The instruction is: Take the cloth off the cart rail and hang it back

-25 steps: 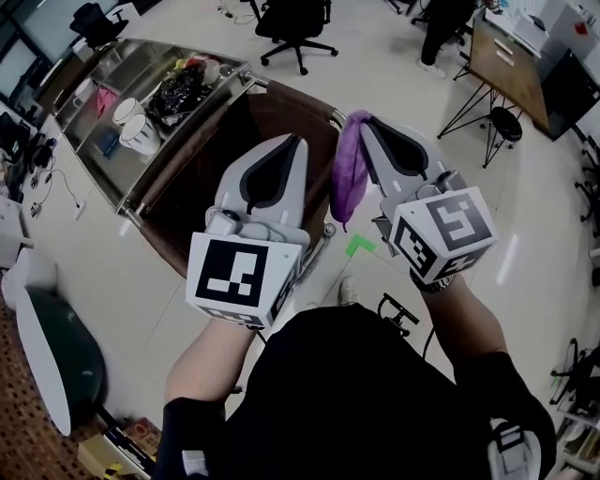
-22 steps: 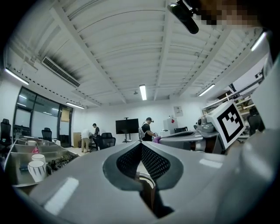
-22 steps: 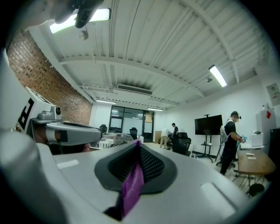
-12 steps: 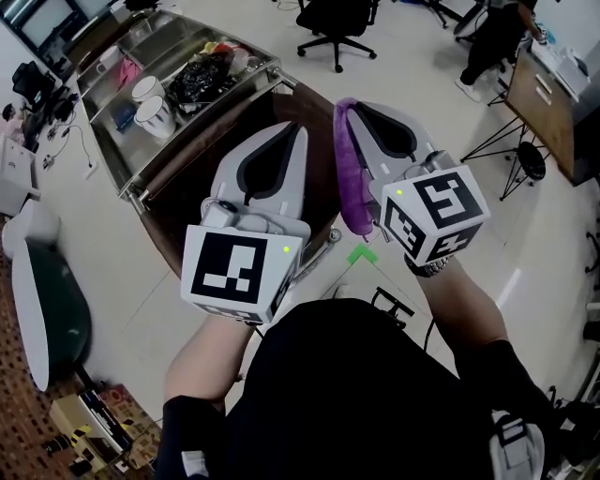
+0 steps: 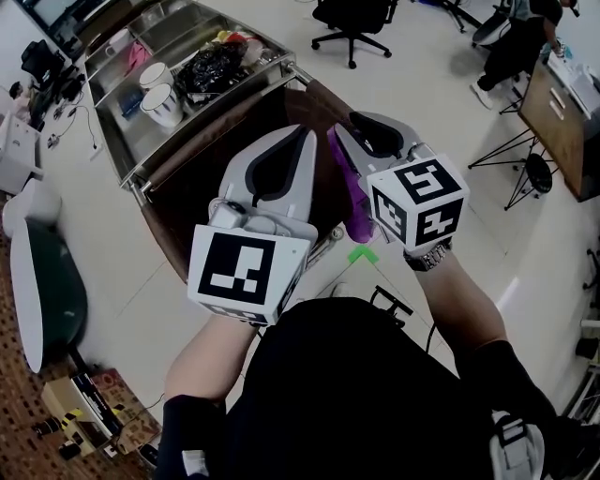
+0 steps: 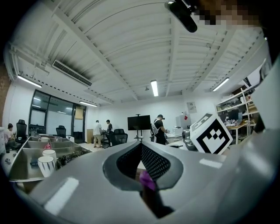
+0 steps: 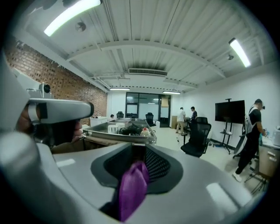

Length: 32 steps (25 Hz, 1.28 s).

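The purple cloth (image 5: 347, 192) hangs down between my two grippers, over the near end of the steel cart (image 5: 187, 141). My right gripper (image 5: 361, 122) stands just right of the cloth's top and its jaws are opening. In the right gripper view the cloth (image 7: 131, 192) still lies in the gap between the jaws (image 7: 133, 151). My left gripper (image 5: 298, 133) is shut and holds nothing, close beside the cloth on its left. A bit of the purple cloth (image 6: 146, 179) shows past the left gripper (image 6: 141, 144). Whether the cloth rests on the cart's near rail (image 5: 322, 246) I cannot tell.
Two white cups (image 5: 161, 98) and a black bag (image 5: 211, 66) lie in the cart's top tray. An office chair (image 5: 352, 14) stands beyond the cart and a wooden desk (image 5: 567, 112) at the right. A green mark (image 5: 361, 255) is on the floor by my feet.
The right gripper has dropped with the cloth toward the cart's near end. The cloth, first held up at the jaw tips, now hangs lower beside the gripper. The left gripper stayed alongside.
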{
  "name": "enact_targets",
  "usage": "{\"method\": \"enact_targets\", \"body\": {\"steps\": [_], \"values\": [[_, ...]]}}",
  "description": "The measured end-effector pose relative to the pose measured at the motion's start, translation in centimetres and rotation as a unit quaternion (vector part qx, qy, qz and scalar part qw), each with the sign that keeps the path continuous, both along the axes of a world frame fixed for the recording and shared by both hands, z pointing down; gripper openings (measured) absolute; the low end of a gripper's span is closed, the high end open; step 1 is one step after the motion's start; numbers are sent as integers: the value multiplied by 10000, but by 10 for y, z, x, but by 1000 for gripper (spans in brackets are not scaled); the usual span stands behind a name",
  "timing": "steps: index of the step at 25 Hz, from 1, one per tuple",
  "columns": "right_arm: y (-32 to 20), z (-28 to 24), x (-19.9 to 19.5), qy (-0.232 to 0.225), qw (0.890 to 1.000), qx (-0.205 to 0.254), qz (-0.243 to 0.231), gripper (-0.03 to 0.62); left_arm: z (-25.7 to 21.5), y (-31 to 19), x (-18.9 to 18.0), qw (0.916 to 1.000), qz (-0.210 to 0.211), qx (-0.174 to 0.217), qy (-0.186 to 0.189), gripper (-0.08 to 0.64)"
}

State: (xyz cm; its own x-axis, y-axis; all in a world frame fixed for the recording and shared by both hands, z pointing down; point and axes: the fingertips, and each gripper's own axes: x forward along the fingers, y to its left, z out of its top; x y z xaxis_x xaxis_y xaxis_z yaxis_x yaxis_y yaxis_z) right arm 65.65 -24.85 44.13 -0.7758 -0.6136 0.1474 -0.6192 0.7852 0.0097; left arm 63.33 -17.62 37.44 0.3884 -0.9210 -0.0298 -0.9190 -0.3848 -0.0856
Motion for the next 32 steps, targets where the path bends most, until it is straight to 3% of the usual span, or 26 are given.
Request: {"method": "enact_targets", "body": {"steps": [3, 7, 11, 14, 19, 23, 25, 29, 32], "values": [[-1, 17, -6, 112, 9997, -210, -76, 101, 11, 3, -3, 9994, -56, -348, 10, -12], [-5, 33, -5, 89, 9992, -402, 8, 101, 16, 5, -8, 9992, -67, -403, 42, -11], [-3, 18, 0, -108, 9996, -249, 96, 101, 20, 6, -11, 9992, -49, -398, 32, -11], [3, 11, 2, -150, 9996, -161, 160, 101, 16, 7, -8, 9999, 95, -98, 52, -11], [23, -1, 11, -254, 9988, -35, 422, 100, 21, 27, -1, 9984, 344, -443, 49, -11], [46, -6, 17, -320, 9970, 80, 701, 100, 15, 43, 6, 9972, 739, -70, 27, -11], [59, -8, 20, -355, 9957, 113, 851, 100, 16, 54, 8, 9959, 906, -70, 18, -12], [87, -15, 27, -445, 9923, 188, 1138, 98, 4, 74, 13, 9908, 1260, 494, -28, -11], [110, -20, 30, -482, 9908, 268, 1238, 95, 1, 92, 16, 9888, 1380, 569, -28, -11]]}}
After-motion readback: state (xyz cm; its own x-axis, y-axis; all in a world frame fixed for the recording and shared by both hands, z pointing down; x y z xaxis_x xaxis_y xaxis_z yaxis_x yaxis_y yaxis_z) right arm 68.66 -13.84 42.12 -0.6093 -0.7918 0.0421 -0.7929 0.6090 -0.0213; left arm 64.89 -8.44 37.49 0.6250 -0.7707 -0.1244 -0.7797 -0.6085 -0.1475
